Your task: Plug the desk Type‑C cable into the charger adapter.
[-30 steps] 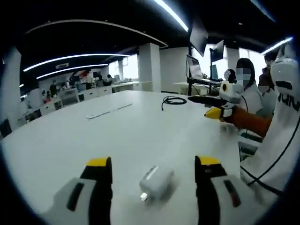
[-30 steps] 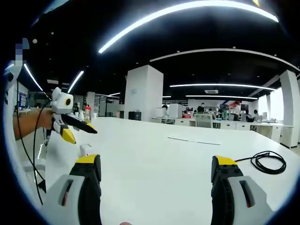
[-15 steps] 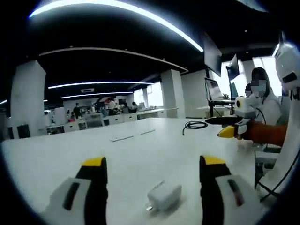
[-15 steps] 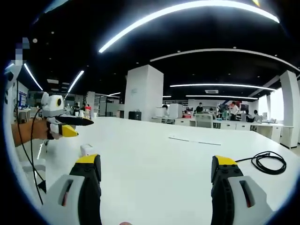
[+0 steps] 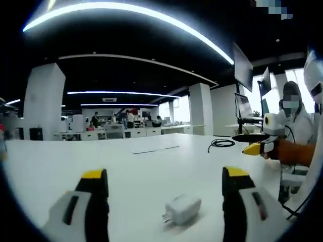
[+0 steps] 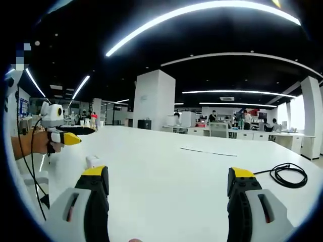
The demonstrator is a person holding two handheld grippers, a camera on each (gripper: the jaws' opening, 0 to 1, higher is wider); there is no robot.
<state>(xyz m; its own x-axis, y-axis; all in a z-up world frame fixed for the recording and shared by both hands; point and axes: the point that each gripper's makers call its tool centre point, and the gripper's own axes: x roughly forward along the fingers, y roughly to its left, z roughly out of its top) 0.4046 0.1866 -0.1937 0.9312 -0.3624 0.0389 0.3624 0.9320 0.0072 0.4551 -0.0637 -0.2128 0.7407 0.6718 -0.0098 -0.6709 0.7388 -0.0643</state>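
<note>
A white charger adapter [image 5: 182, 209] lies on the white table [image 5: 151, 171], its prongs pointing left, between the wide-apart jaws of my left gripper [image 5: 165, 176] and nearer the right jaw. The gripper is open and touches nothing. A coiled black cable [image 5: 220, 143] rests farther off to the right. In the right gripper view the cable [image 6: 288, 175] lies at the right, beyond my open, empty right gripper [image 6: 168, 176]. The adapter [image 6: 92, 161] sits just past its left jaw, below the left gripper [image 6: 64, 135]. The right gripper [image 5: 260, 142] enters the left gripper view from the right.
A thin white strip [image 5: 151, 149] lies mid-table. A person's orange sleeve [image 5: 295, 154] and a black wire hang at the right edge. Monitors on a stand [image 5: 243, 75], a seated person [image 5: 295, 108], a pillar [image 6: 155, 101] and distant desks surround the table.
The left gripper's camera has levelled out, so the adapter now shows lower between its jaws. In the right gripper view the left gripper has drifted left. The right gripper has stayed still.
</note>
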